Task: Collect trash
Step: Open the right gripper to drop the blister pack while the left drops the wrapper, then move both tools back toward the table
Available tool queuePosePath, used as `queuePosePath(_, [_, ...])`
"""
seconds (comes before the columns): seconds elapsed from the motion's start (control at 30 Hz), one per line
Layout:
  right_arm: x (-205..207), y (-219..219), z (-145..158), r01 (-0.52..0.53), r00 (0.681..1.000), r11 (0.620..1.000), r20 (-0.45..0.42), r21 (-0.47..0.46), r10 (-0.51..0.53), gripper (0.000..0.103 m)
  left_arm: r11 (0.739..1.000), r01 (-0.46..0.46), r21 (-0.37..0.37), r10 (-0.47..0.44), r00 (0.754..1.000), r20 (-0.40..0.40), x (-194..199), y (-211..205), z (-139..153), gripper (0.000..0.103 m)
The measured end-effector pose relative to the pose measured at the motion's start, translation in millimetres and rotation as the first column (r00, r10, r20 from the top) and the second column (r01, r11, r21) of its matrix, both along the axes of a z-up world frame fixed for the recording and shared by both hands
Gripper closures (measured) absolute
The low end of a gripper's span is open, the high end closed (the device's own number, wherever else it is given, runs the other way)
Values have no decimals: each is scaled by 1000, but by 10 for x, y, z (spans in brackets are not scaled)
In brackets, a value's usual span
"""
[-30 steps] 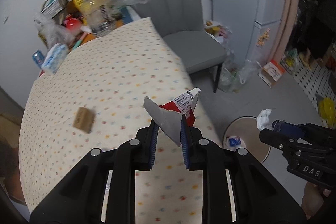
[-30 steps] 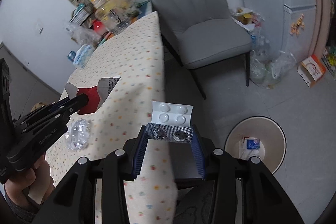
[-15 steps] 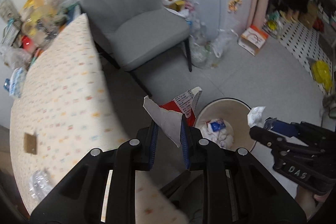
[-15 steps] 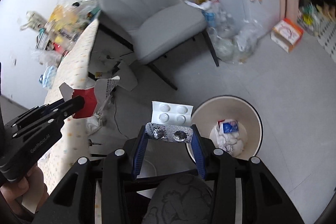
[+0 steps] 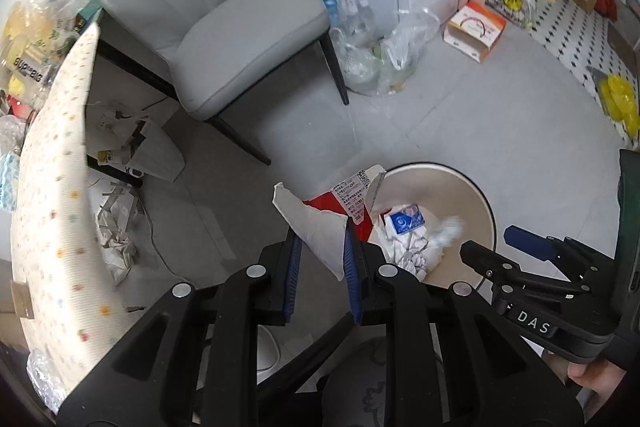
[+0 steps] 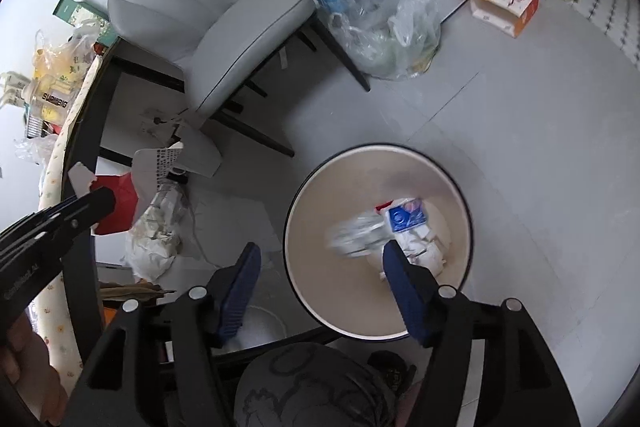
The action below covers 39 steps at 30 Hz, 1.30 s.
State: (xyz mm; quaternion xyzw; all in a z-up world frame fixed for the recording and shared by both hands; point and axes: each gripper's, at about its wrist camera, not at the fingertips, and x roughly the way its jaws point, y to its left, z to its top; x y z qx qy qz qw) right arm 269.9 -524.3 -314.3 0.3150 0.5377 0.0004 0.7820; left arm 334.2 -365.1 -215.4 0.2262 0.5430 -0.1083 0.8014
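My left gripper (image 5: 320, 243) is shut on a torn red and white carton (image 5: 320, 223) and holds it just left of the round beige trash bin (image 5: 476, 195). The carton also shows in the right wrist view (image 6: 120, 199). My right gripper (image 6: 320, 263) is open and empty above the bin (image 6: 304, 247). The pill blister pack (image 6: 356, 231) is a blur falling inside the bin, beside crumpled paper and a blue and white packet (image 6: 406, 217). The right gripper shows in the left wrist view (image 5: 520, 243) at the bin's right.
A grey chair (image 5: 224, 27) stands behind the bin. The dotted table (image 5: 52, 187) is at the left, with paper scraps (image 5: 116, 223) on the floor under it. Plastic bags (image 5: 380, 55) and an orange box (image 5: 476, 31) lie by the far wall.
Both grippers have swung off the table to above the bin. My right gripper has opened and let the blister pack fall into the bin. The left still holds the carton.
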Motion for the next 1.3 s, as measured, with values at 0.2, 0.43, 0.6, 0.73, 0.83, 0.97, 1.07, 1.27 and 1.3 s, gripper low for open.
queuePosePath(0.2, [-302,-238,-116,74,997,997,-7,10,-74,38,1000,10,29,-9,1000,-23,48,-137,-178,82])
queuePosePath(0.43, [-574,-511,-322,136,990,990,-34,38,-135,38,996,71,47,-68,995,-69,-28,-445,-420,82])
queuePosePath(0.6, [-651,-611,-386,160,987,986,-35,47,-158,38,996,86,35,-82,993,-90,-53,-589,-509,77])
queuePosePath(0.73, [-672,-611,-380,163,986,986,-38,40,-162,37,996,89,7,-88,993,-76,-22,-617,-467,25])
queuePosePath(0.83, [-669,-594,-342,171,985,985,-31,34,-170,29,998,63,-6,-63,998,-31,31,-539,-325,16])
queuePosePath(0.97, [-656,-536,-213,170,985,983,-8,62,-170,26,998,47,-49,-48,999,-21,82,-386,-44,11])
queuePosePath(1.07, [-641,-447,-23,157,987,987,29,47,-158,18,995,20,-96,-18,1000,15,150,-193,226,9])
queuePosePath(1.27, [-605,-251,427,122,986,992,112,31,-125,8,986,-26,-164,42,995,96,132,295,768,6])
queuePosePath(1.3, [-598,-214,502,115,985,993,125,29,-118,8,984,-39,-177,58,993,105,125,417,852,6])
